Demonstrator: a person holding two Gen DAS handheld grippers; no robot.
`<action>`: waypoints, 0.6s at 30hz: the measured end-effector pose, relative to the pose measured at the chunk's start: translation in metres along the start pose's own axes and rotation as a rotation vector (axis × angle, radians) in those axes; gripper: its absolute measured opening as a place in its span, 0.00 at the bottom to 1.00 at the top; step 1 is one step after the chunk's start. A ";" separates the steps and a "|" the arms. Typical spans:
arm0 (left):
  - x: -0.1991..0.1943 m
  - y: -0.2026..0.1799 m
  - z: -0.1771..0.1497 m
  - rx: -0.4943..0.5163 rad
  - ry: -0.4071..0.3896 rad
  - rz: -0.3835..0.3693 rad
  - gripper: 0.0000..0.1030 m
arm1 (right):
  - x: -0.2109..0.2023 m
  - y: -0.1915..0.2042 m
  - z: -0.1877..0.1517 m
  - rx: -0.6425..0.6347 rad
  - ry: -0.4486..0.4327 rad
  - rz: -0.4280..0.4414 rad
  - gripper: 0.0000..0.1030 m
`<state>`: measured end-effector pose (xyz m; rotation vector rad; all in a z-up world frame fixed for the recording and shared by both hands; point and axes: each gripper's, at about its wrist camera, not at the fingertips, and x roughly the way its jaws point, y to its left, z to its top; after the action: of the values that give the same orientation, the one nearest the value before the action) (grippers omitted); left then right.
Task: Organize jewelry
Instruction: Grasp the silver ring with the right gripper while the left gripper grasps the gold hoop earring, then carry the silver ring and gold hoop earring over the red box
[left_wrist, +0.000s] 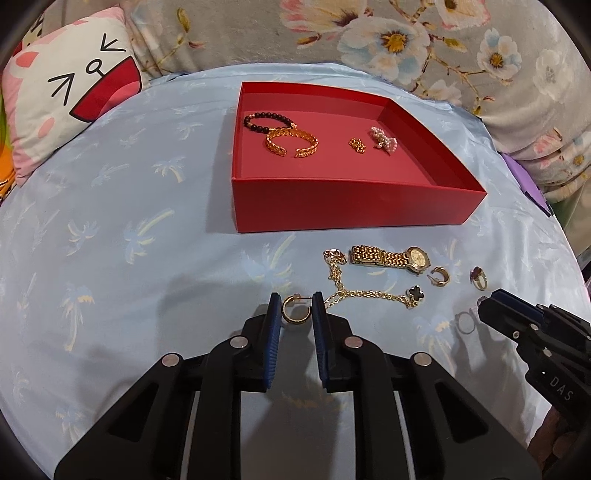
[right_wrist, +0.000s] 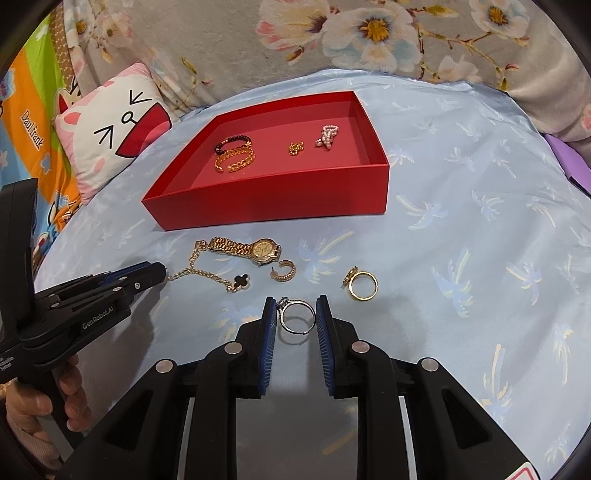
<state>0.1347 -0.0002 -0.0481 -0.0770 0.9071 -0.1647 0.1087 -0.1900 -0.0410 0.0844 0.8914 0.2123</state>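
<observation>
Left gripper (left_wrist: 296, 308) narrow, pads bracketing hoop earring (left_wrist: 295, 311) on sheet; contact looks made, can't confirm firm. Right gripper (right_wrist: 296, 312) narrow around silver ring (right_wrist: 296, 317), likely pinched. Lift both straight up, slow, then carry to red tray (right_wrist: 266, 212). Avoid snagging chain (left_wrist: 364, 293).

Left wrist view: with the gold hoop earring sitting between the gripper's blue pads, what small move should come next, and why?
Probably lift the left gripper slightly to check the hold. Its blue pads flank the gold hoop earring closely, apparently pinching it on the light blue palm-print cloth. The open red box, already holding other jewelry, sits just beyond, a likely destination.
</observation>
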 end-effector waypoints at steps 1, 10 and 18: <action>-0.004 0.000 0.000 -0.002 -0.005 -0.004 0.16 | -0.002 0.000 0.000 -0.002 -0.003 0.001 0.20; -0.040 -0.012 0.015 0.001 -0.063 -0.046 0.16 | -0.029 0.005 0.012 -0.012 -0.057 0.022 0.20; -0.060 -0.014 0.058 -0.014 -0.149 -0.073 0.16 | -0.043 0.000 0.059 -0.020 -0.142 0.037 0.20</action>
<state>0.1422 -0.0039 0.0362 -0.1336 0.7574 -0.2177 0.1281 -0.1981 0.0290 0.0966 0.7470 0.2466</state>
